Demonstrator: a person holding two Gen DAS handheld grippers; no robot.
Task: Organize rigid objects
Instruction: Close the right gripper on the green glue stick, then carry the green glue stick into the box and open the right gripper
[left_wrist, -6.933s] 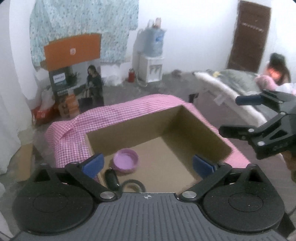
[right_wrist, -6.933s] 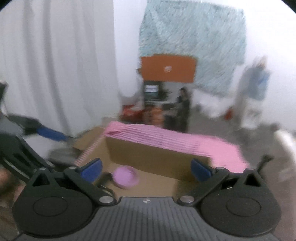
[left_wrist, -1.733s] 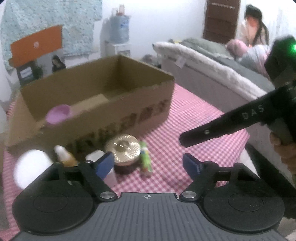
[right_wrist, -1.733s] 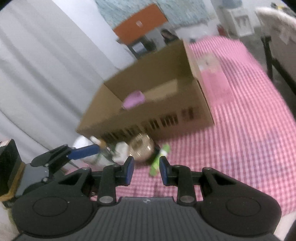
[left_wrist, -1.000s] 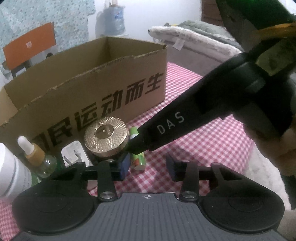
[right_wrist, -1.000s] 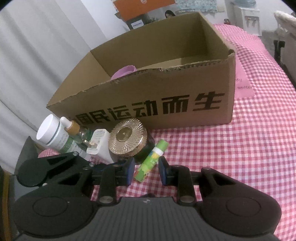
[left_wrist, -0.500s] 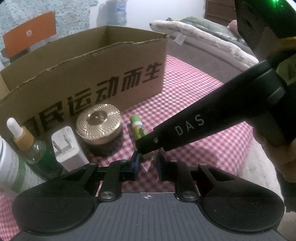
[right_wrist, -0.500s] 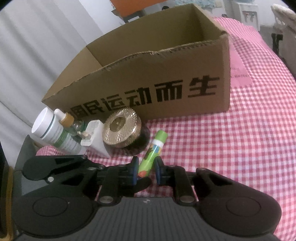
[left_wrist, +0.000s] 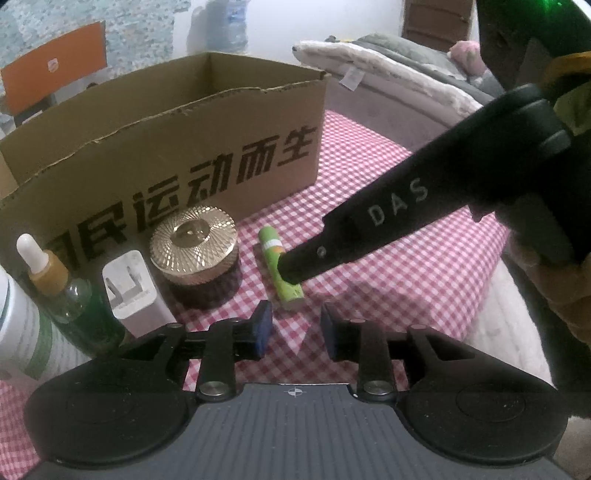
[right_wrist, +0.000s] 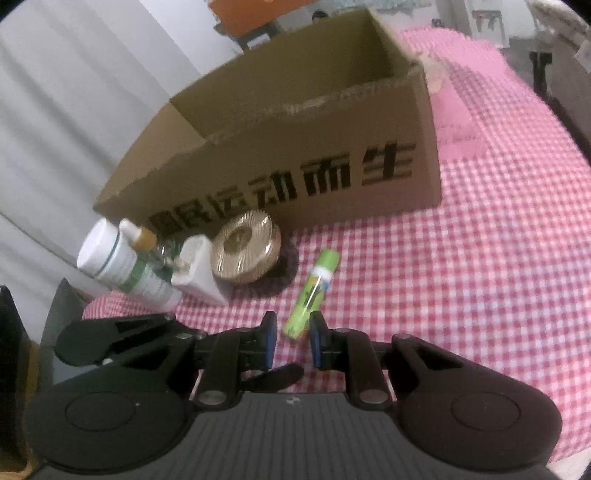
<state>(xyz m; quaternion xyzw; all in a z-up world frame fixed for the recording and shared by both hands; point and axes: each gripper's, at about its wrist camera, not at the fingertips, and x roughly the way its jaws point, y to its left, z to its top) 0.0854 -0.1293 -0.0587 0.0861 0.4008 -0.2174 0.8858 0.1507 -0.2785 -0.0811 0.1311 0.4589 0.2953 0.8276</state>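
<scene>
Right fingers: the right gripper (right_wrist: 293, 334) has its blue pads closed tight on the near end of the green tube (right_wrist: 314, 291); its jaws have just been closing with the tube between them.
Left fingers: the left gripper (left_wrist: 297, 330) stands with a narrow gap between its pads, and nothing is in that gap; its jaws have just been opening.
Left fingers and tube: the tube's near end lies just beyond the left fingertips, apart from them.
Green tube: it lies flat on the pink checked cloth (right_wrist: 480, 295), pointing away towards the box, just right of the jar.
Right gripper seen from the left wrist: one black finger reaches in from the right and crosses over the middle of the tube.
Gold-lidded jar (left_wrist: 194, 240): upright, just left of the tube and close in front of the box wall.
White plug (left_wrist: 129, 284): left of the jar, right beside it.
Dropper bottle (left_wrist: 55, 280): upright, left of the plug.
White bottle (right_wrist: 118, 262): farthest left in the row, next to the dropper bottle.
Cardboard box (left_wrist: 184, 147): open-topped, with black printed characters on its near wall, behind the whole row; its inside is hidden from both views.
</scene>
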